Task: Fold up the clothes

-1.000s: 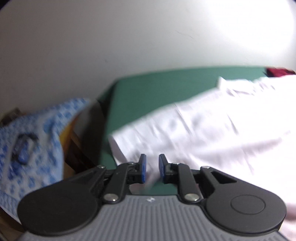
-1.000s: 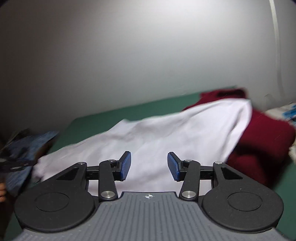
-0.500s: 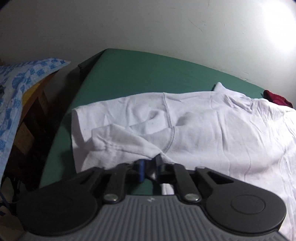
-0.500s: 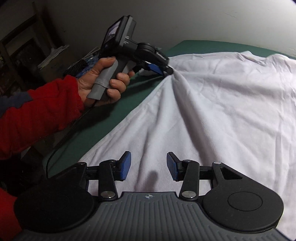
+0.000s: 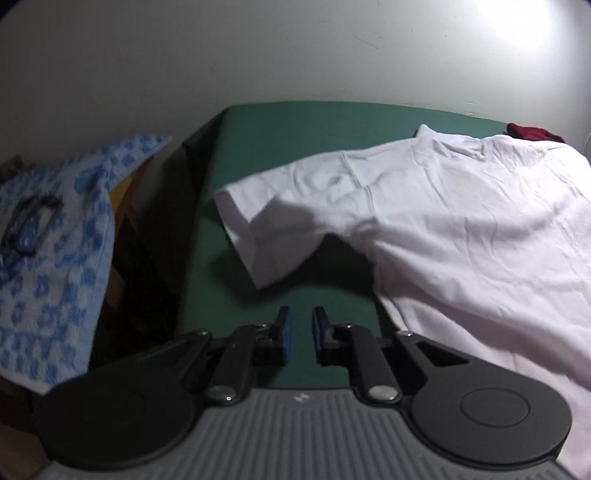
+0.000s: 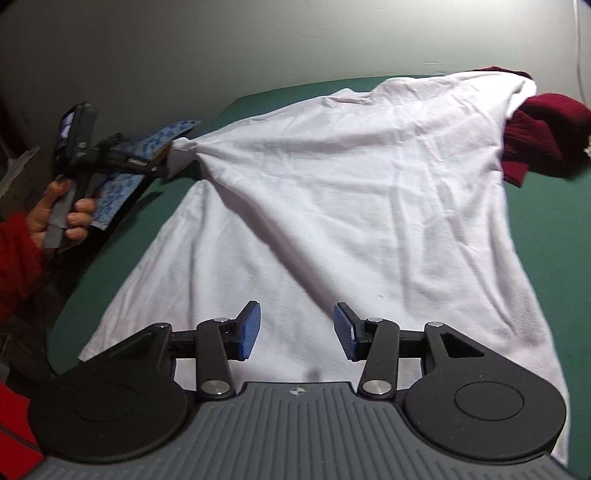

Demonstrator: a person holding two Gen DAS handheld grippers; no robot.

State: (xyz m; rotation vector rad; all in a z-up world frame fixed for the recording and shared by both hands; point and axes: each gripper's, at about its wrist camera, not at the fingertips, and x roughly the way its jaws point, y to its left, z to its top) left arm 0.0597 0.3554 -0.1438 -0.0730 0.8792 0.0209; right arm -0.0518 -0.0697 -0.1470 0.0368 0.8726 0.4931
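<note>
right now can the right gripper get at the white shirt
Likely yes: the right gripper hangs open, seemingly just over the white shirt, and nothing shows between it and the cloth.

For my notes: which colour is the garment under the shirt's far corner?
Dark red garment, best seen in the right wrist view.

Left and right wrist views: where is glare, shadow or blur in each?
Left wrist view: glare on the wall top right, a shadow across the white sleeve, the blue patterned cloth blurred. Right wrist view: even light, no glare, green table edge bowed.
</note>
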